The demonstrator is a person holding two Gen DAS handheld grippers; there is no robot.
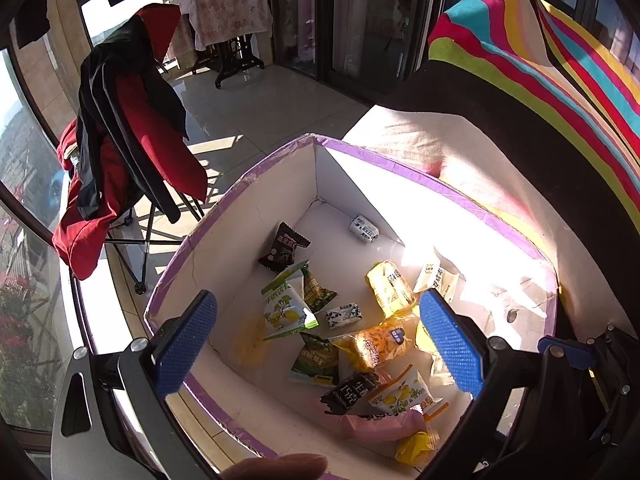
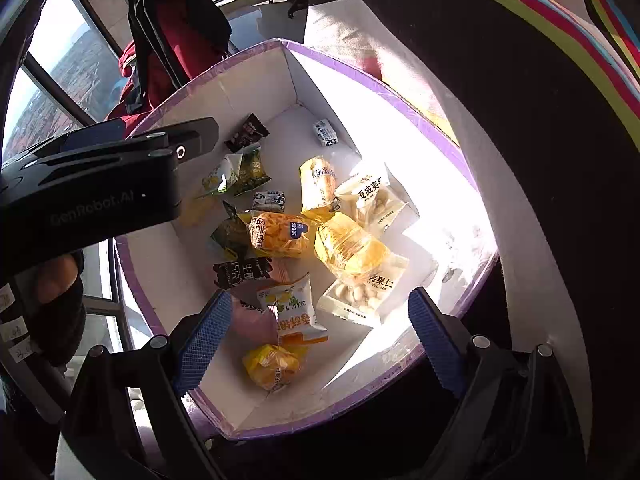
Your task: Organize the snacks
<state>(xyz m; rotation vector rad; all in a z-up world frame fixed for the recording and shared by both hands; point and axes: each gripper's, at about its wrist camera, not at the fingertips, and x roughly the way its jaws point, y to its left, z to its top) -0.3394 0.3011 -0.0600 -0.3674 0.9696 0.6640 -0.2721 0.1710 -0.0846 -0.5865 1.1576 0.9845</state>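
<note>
One box [image 2: 224, 92], about fourteen snack packets [image 2: 280, 234] loose inside, two of them small milk candies [image 2: 270, 200]. Both grippers, left [image 1: 318, 338] and right [image 2: 320, 340], spread wide over it, gripping nothing. Draped chair [image 1: 132, 128] beside, striped cloth [image 1: 540, 60] behind.

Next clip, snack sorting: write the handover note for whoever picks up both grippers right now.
Left hand-held gripper: open, empty, above the box.
Right hand-held gripper: open, empty, above the box's near end.
Box: white inside, purple rim, on a cloth surface. Snack packets lie loose on its floor: yellow, green, white and dark ones, with two small ones apart at the far end.
Done: many packets are in the box.
Left: cannot tell; no other snacks in view.
</note>
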